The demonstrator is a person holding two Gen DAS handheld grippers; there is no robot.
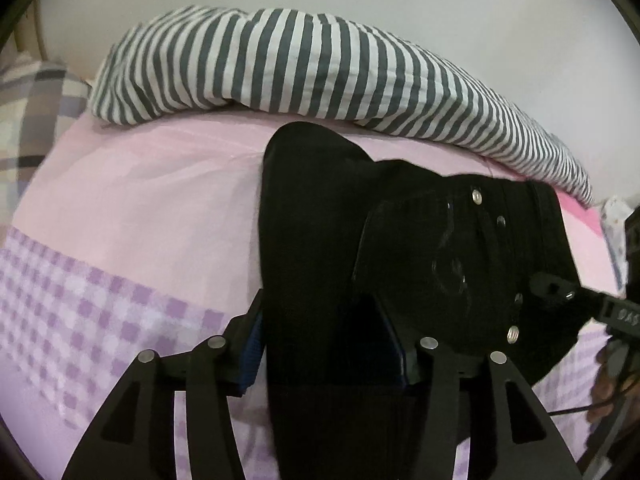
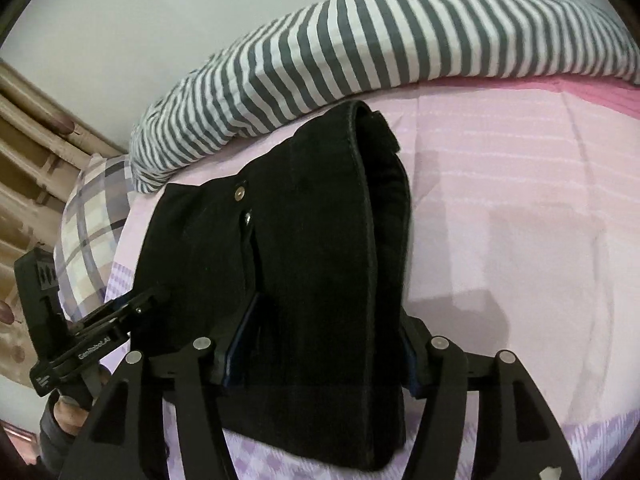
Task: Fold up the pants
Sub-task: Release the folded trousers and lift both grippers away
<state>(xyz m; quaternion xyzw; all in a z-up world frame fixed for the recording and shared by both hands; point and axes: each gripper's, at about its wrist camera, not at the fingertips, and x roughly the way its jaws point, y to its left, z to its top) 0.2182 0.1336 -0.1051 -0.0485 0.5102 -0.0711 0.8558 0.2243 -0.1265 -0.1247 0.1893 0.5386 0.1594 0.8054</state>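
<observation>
Left wrist view first: the black pants [image 1: 360,240] fill the middle of the frame, bunched into a thick folded bundle on the pink and lilac-check bedsheet [image 1: 140,220]. The left gripper [image 1: 328,344] has its 2 fingers set on either side of a dark fold of the pants, blue pads pressed against the cloth, so it is clamped on the fabric. From that gripper the bundle runs forward and to the right, where 2 silver snap buttons [image 1: 476,197] show on the waistband end. Behind the pants, touching their far edge, lies a grey-and-white striped quilt [image 1: 320,64]. A plaid pillow [image 1: 32,112] sits at the quilt's left end. At the right edge of the pants the right gripper [image 1: 568,296] reaches in, its tip against the waistband side.

Over to the right wrist view: the left gripper [image 2: 120,316] comes in at the left edge of the pants [image 2: 320,260], held by a hand [image 2: 68,420]. The right gripper [image 2: 320,344] straddles the near fold of the pants, both fingers tight on the thick cloth, gripping it. The bundle stretches away from this gripper toward the striped quilt [image 2: 360,48], its far rolled edge just short of the quilt. The plaid pillow [image 2: 92,216] is left of the pants. Right of the pants, the bedsheet [image 2: 520,220] lies smooth and pink.
</observation>
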